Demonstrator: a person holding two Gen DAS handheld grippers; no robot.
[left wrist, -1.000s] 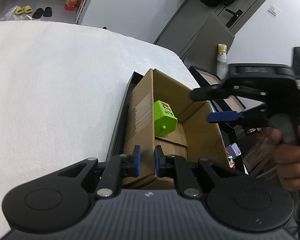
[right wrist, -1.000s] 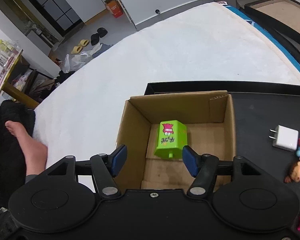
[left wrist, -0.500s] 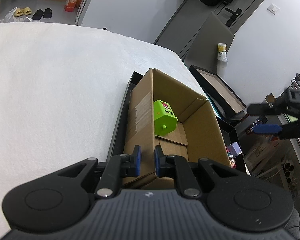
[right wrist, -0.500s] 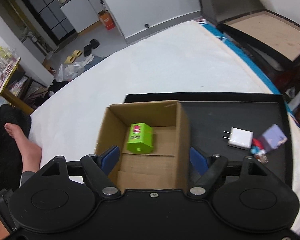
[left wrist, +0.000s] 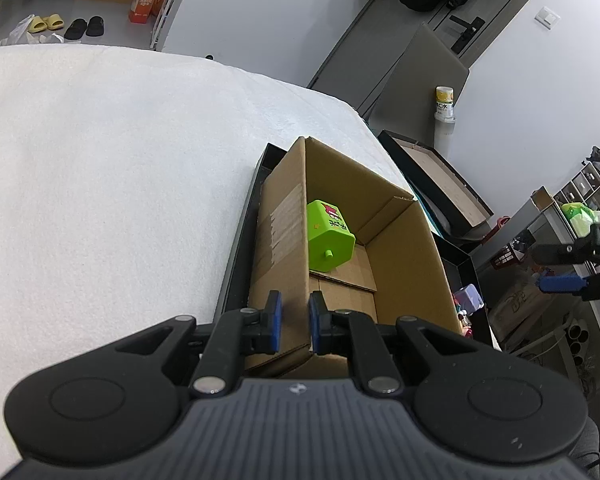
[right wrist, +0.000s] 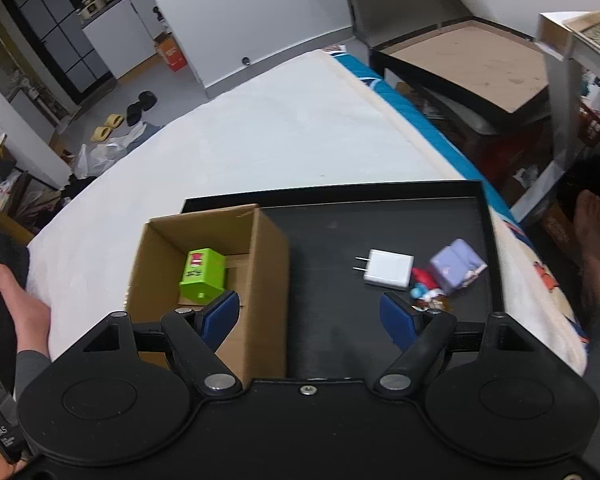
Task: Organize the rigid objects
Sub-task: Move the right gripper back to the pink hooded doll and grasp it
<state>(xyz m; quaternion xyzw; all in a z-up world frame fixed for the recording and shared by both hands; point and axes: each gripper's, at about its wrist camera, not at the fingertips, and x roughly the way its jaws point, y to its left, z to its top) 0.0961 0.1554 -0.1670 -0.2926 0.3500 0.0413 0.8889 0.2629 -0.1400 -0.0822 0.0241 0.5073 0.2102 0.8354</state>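
Note:
An open cardboard box stands at the left end of a black tray, with a lime-green toy block lying inside. My left gripper is shut on the box's near left wall, one blue pad on each side of it. In the right wrist view the green block sits in the box. My right gripper hangs open over bare tray, nothing between its fingers. Ahead of it lie a white plug charger, a lavender cube and small figurines.
The tray rests on white bedding whose right edge drops off beside a black-framed board. A person's bare foot is at the left, another foot at the right. The right gripper shows at the left wrist view's edge.
My right gripper has swung right, from over the box and green block to over the open tray, and its jaws stand wider. The left gripper has kept its hold on the box wall.

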